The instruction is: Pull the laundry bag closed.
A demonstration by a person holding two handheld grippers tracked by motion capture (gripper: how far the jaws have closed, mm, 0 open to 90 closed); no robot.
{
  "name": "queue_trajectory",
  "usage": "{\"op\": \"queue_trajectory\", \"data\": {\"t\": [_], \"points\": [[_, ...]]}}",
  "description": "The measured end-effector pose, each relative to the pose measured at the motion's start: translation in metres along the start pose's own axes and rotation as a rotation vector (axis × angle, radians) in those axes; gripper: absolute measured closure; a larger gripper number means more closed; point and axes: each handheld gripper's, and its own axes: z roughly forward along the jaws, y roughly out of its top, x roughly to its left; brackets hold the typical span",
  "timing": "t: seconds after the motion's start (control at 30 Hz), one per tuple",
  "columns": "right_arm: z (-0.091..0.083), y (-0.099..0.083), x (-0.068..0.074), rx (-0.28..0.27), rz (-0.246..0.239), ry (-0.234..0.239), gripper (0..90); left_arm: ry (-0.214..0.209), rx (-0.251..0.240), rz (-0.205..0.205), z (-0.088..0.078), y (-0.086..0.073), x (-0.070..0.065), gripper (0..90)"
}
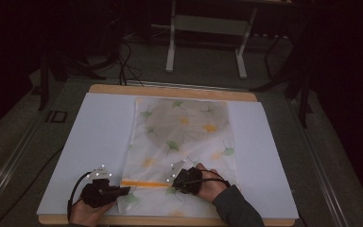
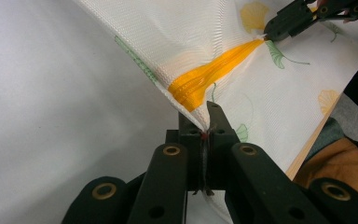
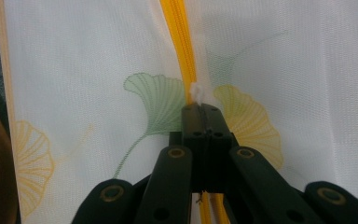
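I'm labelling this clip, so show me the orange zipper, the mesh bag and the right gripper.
orange zipper (image 2: 200,79), left gripper view, on its bunched teeth.
mesh bag (image 1: 184,127), high view, on the leaf-printed middle panel.
right gripper (image 3: 200,108), right gripper view, at its closed tips.

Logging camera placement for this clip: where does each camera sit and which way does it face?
High view: above the person's side, looking forward and down at the table and mesh bag; both hands and tongs show.
Left gripper view: rides the left tongs, shut on the bag's edge beside the orange zipper.
Right gripper view: rides the right tongs, shut on the zipper's white pull.
All three share the bag and zipper.
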Motion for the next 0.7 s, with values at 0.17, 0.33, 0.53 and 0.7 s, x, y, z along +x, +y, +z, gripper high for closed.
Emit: {"op": "queue_trajectory", "data": {"t": [0.17, 0.33, 0.53, 0.7], "points": [[0.0, 0.002, 0.001, 0.019, -0.017, -0.009, 90.0, -0.001, 0.0, -0.003, 0.0, 0.0, 0.001, 88.0], [-0.004, -0.003, 0.001, 0.031, -0.023, -0.018, 90.0, 0.0, 0.0, -0.002, -0.001, 0.0, 0.001, 88.0], [-0.008, -0.016, -0.002, 0.036, -0.006, -0.022, 90.0, 0.002, 0.0, -0.005, 0.0, 0.0, 0.001, 88.0], [-0.011, -0.025, -0.003, 0.036, -0.001, -0.025, 90.0, 0.002, -0.001, -0.004, 0.0, -0.001, 0.002, 88.0]]}}
